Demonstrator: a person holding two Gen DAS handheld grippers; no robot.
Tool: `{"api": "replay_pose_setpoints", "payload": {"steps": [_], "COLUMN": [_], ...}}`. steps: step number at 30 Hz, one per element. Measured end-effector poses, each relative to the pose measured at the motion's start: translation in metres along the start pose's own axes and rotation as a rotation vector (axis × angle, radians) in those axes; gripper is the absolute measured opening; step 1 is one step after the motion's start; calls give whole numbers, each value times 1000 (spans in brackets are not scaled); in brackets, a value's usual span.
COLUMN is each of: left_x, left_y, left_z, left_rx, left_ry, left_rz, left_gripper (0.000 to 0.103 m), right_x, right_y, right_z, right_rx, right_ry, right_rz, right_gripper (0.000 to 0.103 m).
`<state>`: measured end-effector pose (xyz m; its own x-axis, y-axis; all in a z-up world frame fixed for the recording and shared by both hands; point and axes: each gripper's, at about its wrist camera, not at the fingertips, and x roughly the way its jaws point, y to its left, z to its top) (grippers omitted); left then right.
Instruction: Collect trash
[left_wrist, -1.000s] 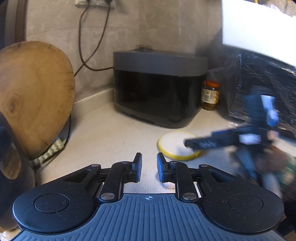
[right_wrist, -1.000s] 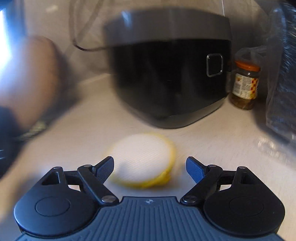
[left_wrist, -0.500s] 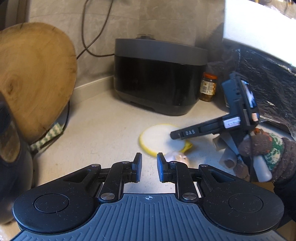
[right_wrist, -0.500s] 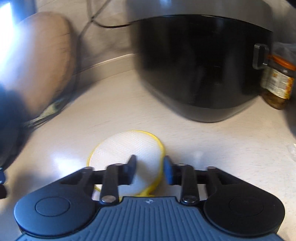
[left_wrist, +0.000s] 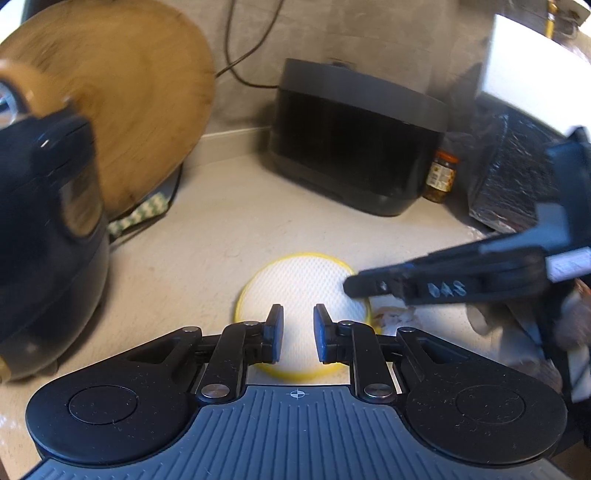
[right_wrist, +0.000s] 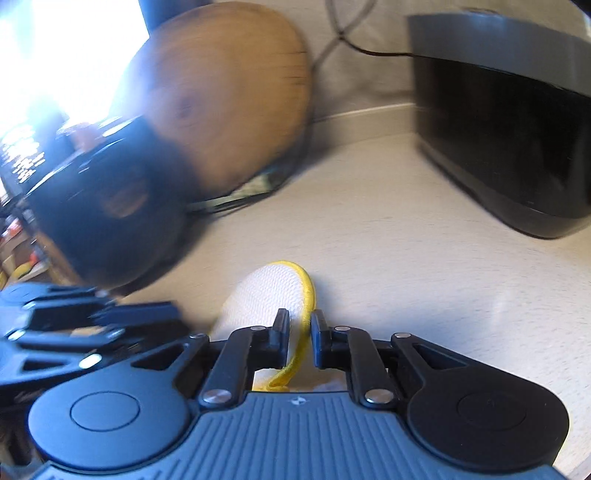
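Right claw just closed narrow onto the yellow-rimmed pad, rim between its jaws. Pad extends toward 11 o'clock. Left claw narrow, empty.

A home kitchen was shown. A pale counter was occupied by a dark cooker, a wooden chopping board and a jar.

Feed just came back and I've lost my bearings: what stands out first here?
The white round pad with a yellow rim at mid-counter: the right claw has been closing with its yellow edge between the pads. Behind it a black cooker sits against the wall, with a round wooden board leaning at the left.
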<state>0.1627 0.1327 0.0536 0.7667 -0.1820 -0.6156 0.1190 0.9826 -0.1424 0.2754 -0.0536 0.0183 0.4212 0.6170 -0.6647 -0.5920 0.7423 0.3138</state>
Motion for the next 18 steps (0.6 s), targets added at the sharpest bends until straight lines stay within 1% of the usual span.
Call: {"api": "replay_pose_setpoints", "payload": {"steps": [4,7,12,16,18], "left_x": [-4,-4,3,6,8], "left_y": [9,14,16,14,12], "left_z": [-6,-12,-20,-22,-22], "left_rx": [-32,-51,-74,-81,-84], "left_ry": [10,27,58,65,62], "left_rz": [4,2,-15,-34,-42], "left_gripper": [20,20,20,20,20], "right_x": [-3,-4,-8,-17,-23], "right_y": [13,20,22,13,4], "right_z": [-12,-21,-34,-42,-44], "right_rx": [7,8,-15,-21,-9], "right_ry": [39,59,58,31,11], "right_rz": [74,94,62,-9,-31], "right_gripper": [13,13,13,13,13]}}
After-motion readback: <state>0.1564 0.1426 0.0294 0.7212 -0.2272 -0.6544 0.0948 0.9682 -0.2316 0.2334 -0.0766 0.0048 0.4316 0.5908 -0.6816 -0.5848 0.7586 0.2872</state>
